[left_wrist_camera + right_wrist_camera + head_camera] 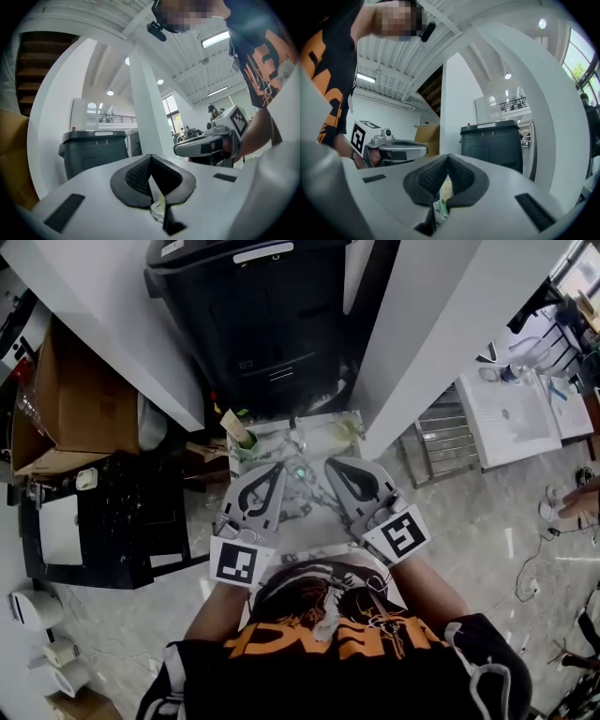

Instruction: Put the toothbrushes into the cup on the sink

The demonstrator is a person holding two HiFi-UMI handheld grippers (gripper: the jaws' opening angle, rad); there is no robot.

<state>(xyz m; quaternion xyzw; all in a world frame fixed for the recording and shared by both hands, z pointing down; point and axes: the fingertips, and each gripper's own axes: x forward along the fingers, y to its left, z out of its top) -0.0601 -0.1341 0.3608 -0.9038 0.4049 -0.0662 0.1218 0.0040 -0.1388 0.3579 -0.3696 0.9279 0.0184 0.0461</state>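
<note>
In the head view, both grippers hang side by side over a small pale sink top [317, 512]. A greenish cup [246, 450] stands at its far left with a beige stick-like item [234, 426] leaning out. A clear cup [349, 429] stands at the far right. My left gripper [279, 468] [150, 158] is shut with nothing between its pads. My right gripper [330, 464] [448, 157] is shut and empty too. Both point toward the cups and stop short of them. Something small and green [300, 471] lies between the tips. I cannot make out single toothbrushes.
A black wheeled bin [262, 315] [494, 140] stands behind the sink between white pillars [441, 324]. Cardboard boxes [84, 399] and a black crate [112, 521] fill the left side. A white table [511, 418] stands at the right.
</note>
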